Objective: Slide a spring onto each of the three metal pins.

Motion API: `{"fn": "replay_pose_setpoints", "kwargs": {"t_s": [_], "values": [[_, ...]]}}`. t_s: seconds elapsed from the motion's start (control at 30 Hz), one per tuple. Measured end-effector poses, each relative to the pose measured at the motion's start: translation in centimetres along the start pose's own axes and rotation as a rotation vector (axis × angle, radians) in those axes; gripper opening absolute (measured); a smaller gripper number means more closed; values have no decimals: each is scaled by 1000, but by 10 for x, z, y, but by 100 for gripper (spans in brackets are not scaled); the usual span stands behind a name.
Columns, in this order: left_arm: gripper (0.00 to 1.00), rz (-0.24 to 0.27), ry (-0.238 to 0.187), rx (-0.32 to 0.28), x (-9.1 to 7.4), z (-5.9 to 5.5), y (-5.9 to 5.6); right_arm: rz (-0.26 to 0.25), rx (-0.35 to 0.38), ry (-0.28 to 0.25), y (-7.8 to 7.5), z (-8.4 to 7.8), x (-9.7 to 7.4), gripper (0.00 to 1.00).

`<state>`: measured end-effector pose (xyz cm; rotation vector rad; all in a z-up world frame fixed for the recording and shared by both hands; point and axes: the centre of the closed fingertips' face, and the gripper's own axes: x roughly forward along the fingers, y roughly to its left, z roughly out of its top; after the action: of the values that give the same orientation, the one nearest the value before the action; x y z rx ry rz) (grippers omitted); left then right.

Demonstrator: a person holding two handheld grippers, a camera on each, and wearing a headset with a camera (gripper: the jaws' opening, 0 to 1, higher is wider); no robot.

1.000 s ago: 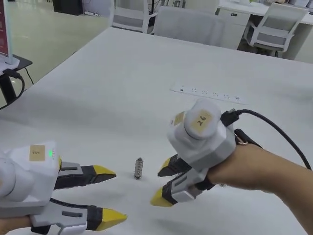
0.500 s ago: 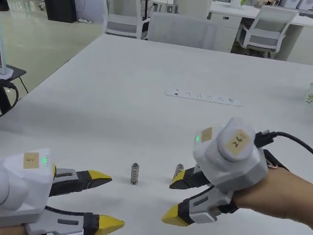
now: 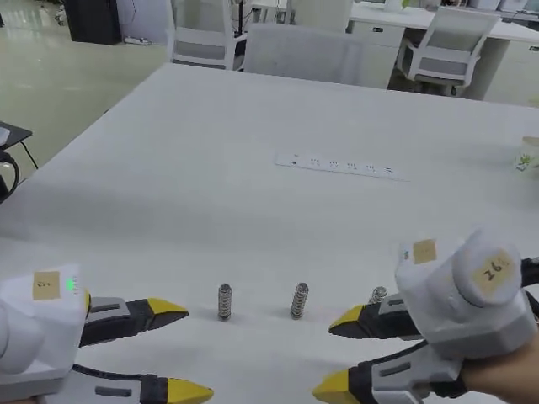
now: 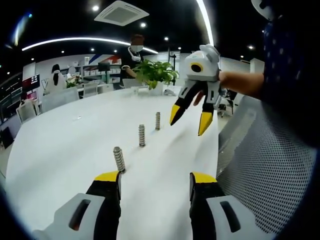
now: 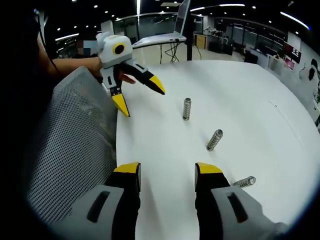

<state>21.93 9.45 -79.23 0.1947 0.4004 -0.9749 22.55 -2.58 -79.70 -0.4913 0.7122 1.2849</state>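
On the white table (image 3: pixel 253 126) in the head view, three springs stand upright in a row between the two grippers' tips. The left spring (image 3: pixel 224 301) is just beyond the upper finger of the left gripper (image 3: pixel 187 352). The middle spring (image 3: pixel 300 300) stands between the two grippers. The right spring (image 3: pixel 377 295) is just behind the upper finger of the right gripper (image 3: pixel 334 355). Both grippers have their yellow-tipped fingers spread and hold nothing. A power strip (image 3: pixel 341 166) lies well beyond them. Any pin inside the coils is too small to make out.

In the left gripper view, the left gripper (image 4: pixel 155 177) shows its fingers spread apart with bare table between them. The left spring (image 4: pixel 119 159) stands just ahead of its left finger, and the middle spring (image 4: pixel 141 135) and right spring (image 4: pixel 157 121) stand farther along the same line. The right gripper (image 4: pixel 190 120) hangs past them, its fingers parted.

In the right gripper view, the right gripper (image 5: pixel 168 169) also has its fingers spread and empty. The right spring (image 5: pixel 245 181) is just outside its right finger. The middle spring (image 5: pixel 215 140) and left spring (image 5: pixel 187 108) lie ahead, and the left gripper (image 5: pixel 141 97) is beyond them with its fingers apart.
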Motion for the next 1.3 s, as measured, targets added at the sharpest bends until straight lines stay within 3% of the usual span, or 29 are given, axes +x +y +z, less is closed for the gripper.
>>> {"fn": "replay_pose_setpoints", "kwargs": {"t_s": [0.37,0.73,1.03,1.3], "values": [[52,4,6,-3,1,0,0,-96,104,-53,-23,-25,-29,45],[54,12,12,-12,1,-2,0,-159,114,-137,-41,-35,-50,56],[60,27,13,-22,2,-5,4,-199,110,-190,-48,-41,-59,66],[69,42,9,-35,3,-5,9,-211,115,-206,-49,-44,-59,72]]}}
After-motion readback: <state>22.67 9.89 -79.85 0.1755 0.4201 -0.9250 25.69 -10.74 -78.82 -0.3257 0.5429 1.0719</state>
